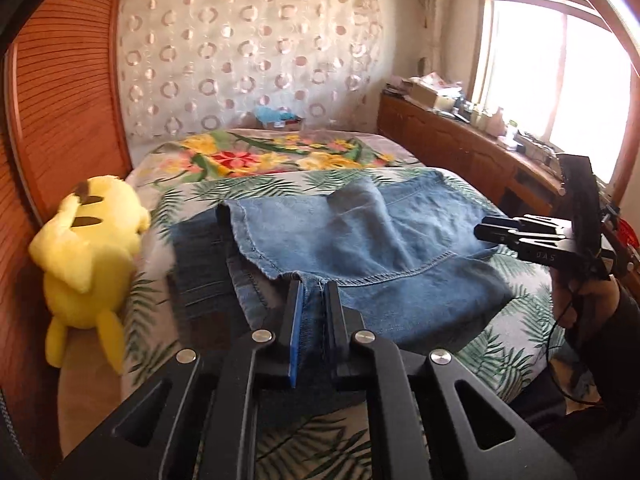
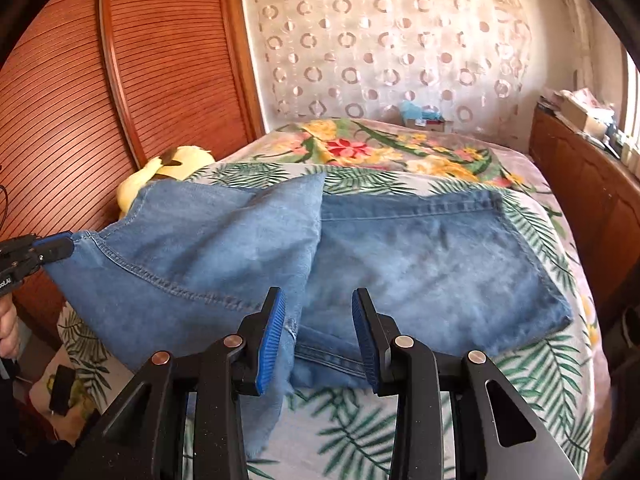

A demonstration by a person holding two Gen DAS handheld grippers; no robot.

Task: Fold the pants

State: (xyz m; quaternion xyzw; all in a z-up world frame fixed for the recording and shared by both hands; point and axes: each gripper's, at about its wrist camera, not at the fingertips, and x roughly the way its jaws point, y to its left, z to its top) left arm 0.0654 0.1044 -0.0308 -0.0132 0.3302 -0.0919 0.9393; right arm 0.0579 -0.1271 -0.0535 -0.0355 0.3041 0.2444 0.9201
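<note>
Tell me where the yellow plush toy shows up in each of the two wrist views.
Left wrist view: the yellow plush toy lies in full at the left edge, on the bed beside the wooden slatted door.
Right wrist view: upper left of centre, only its head peeks out behind the lifted jeans.
Shared landmark: the floral blanket at the bed's far end.

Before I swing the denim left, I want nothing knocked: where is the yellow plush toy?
The yellow plush toy lies at the bed's left edge, against the slatted wooden door, beside the jeans.
</note>
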